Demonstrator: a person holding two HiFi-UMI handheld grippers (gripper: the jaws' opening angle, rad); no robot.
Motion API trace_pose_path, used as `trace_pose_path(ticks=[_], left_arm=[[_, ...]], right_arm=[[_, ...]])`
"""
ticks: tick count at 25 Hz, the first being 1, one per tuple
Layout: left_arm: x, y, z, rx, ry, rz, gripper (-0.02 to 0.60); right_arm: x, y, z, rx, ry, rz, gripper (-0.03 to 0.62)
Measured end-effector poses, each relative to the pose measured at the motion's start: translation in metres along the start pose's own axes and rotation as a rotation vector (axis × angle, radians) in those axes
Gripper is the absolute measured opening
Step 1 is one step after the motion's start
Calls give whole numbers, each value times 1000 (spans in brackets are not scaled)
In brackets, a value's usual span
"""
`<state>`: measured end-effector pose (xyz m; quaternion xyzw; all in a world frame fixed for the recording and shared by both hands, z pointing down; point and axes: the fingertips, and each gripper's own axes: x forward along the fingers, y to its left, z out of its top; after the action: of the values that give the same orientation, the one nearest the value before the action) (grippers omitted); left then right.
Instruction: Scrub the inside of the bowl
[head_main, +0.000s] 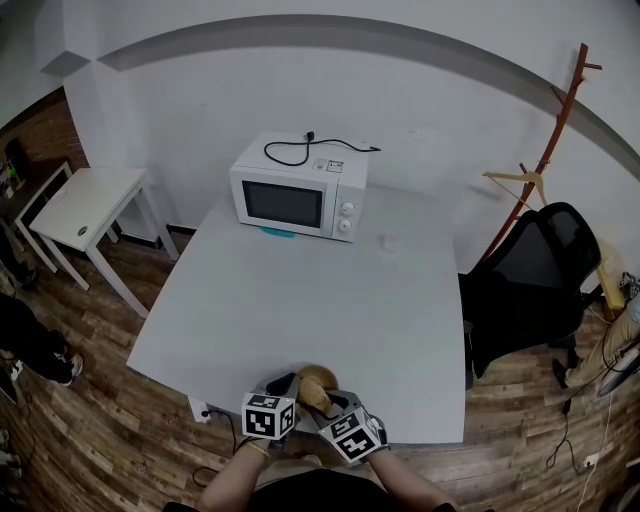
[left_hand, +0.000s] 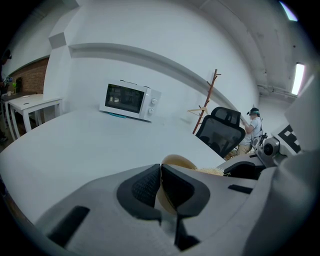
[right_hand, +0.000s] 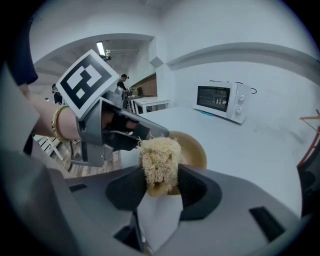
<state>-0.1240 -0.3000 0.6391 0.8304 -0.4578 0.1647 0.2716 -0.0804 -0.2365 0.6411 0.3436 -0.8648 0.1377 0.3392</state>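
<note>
A tan bowl (head_main: 316, 377) sits at the near edge of the white table (head_main: 300, 300). My left gripper (head_main: 289, 386) is shut on its rim, which stands pinched between the dark pads in the left gripper view, where the bowl (left_hand: 178, 162) shows just past the jaws of the left gripper (left_hand: 161, 184). My right gripper (right_hand: 161, 186) is shut on a pale fibrous scrubber (right_hand: 160, 162), held over the bowl (right_hand: 194, 150) from the right. The scrubber (head_main: 319, 398) sits at the bowl's near side. The bowl's inside is mostly hidden.
A white microwave (head_main: 298, 187) with a black cable on top stands at the table's far side. A black office chair (head_main: 530, 270) and a wooden coat stand (head_main: 555, 130) are to the right, and a small white side table (head_main: 85, 205) is to the left.
</note>
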Motion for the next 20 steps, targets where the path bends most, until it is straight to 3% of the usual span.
trace_pose_path(ticks=[10, 20], left_arm=[[-1, 1, -3, 3, 11, 6, 26], [3, 0, -4, 3, 18, 4, 26]], right_arm=[[-7, -28, -10, 19, 28, -62, 175], [-5, -35, 8, -1, -2, -67, 175]])
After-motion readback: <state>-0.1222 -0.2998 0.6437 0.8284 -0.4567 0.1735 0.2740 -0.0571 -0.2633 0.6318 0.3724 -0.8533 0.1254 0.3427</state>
